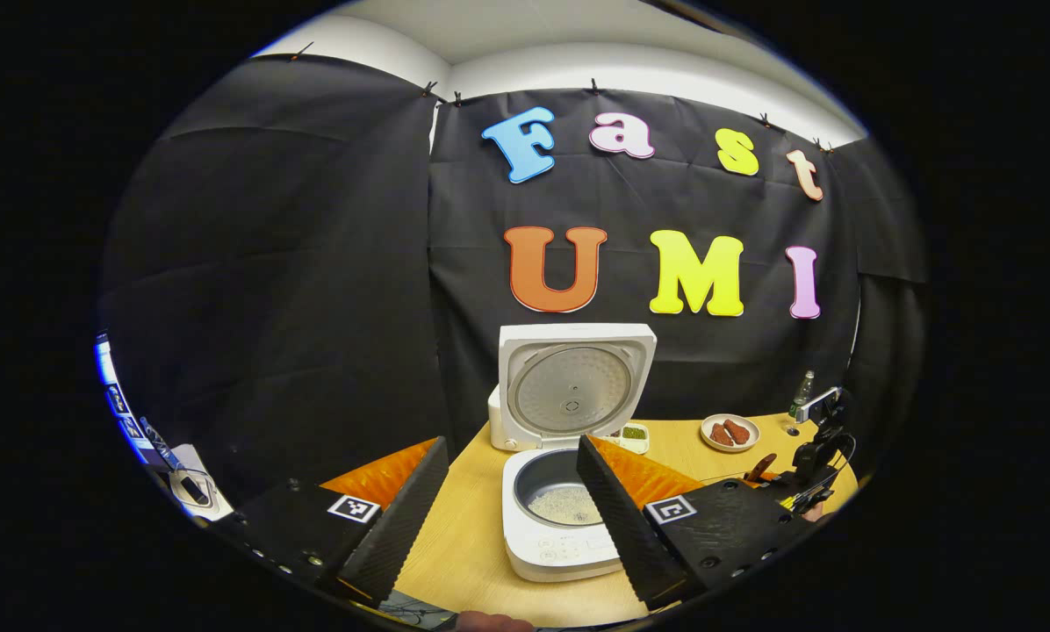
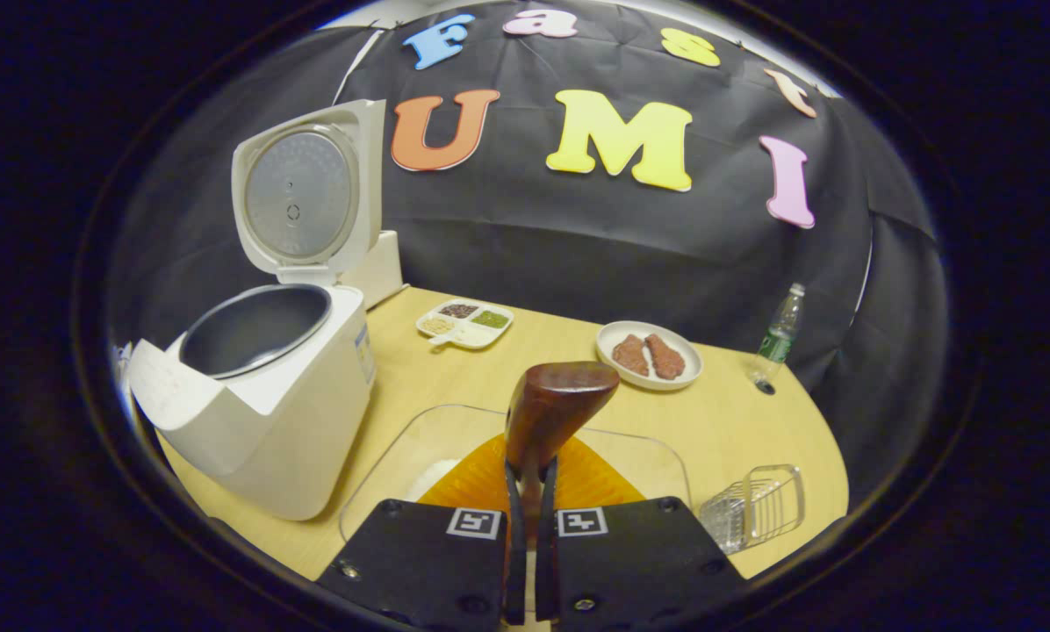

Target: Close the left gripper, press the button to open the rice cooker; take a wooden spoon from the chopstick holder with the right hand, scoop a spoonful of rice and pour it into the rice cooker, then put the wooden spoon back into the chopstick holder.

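Table [image 2: 736,412]: light wood, rounded edge, backed by the black cloth wall.
Rice cooker [image 2: 288,412]: white, at the table's left in your right gripper view; lid [image 2: 301,197] stands upright and open. In your left gripper view a thin layer of rice [image 1: 563,504] lies at the bottom of the inner pot [image 1: 550,481].
Clear tray [image 2: 420,448]: just beyond your right gripper, near edge of the table; a patch of white rice shows in it at left.
Left gripper [image 1: 512,505]: your fingers spread wide, holding nothing, the cooker framed between them.
Right gripper [image 2: 530,491]: your fingers nearly together, clamped on the handle of the wooden spoon [image 2: 553,405], bowl end up and tilted right, above the clear tray.
Plate [image 2: 650,355]: white, two reddish-brown pieces on it, far right of the cooker.
Divided dish [image 2: 464,322]: four small compartments of grains, behind the cooker.
Chopstick holder [image 2: 753,507]: clear, ribbed, near right corner, lying tilted.
Bottle [image 2: 780,335]: green label, far right, by the cloth.
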The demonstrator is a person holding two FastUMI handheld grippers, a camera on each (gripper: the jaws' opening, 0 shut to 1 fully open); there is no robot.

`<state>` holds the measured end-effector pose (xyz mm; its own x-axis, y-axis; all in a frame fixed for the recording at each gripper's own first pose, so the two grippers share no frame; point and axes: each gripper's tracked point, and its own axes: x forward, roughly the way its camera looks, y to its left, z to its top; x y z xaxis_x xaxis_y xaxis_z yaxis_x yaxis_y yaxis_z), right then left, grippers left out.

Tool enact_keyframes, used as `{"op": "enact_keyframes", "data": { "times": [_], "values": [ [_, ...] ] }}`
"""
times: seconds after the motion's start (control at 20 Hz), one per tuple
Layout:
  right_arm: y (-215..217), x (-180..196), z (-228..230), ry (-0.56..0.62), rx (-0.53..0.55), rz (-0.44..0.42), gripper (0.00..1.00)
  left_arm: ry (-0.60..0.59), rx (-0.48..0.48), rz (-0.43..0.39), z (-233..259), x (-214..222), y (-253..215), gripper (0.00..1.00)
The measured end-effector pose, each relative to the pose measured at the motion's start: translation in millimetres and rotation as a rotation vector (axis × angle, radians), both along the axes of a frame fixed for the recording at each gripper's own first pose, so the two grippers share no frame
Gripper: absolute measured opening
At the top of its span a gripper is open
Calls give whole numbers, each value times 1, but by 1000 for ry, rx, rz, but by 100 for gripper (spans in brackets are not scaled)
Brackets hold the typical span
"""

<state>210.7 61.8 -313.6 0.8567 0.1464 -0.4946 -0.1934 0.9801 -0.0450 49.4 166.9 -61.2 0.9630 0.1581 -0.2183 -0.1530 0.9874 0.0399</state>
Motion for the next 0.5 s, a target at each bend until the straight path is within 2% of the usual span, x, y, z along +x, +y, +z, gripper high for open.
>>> {"op": "enact_keyframes", "data": {
  "times": [0.15, 0.5],
  "values": [
    [7, -3, 0, 53, 128, -27, 10, 4, 0, 5, 0, -1, -1, 94],
    [-4, -8, 3, 193, 506, -156, 10, 2, -1, 5, 4, -3, -14, 94]
  ]
}}
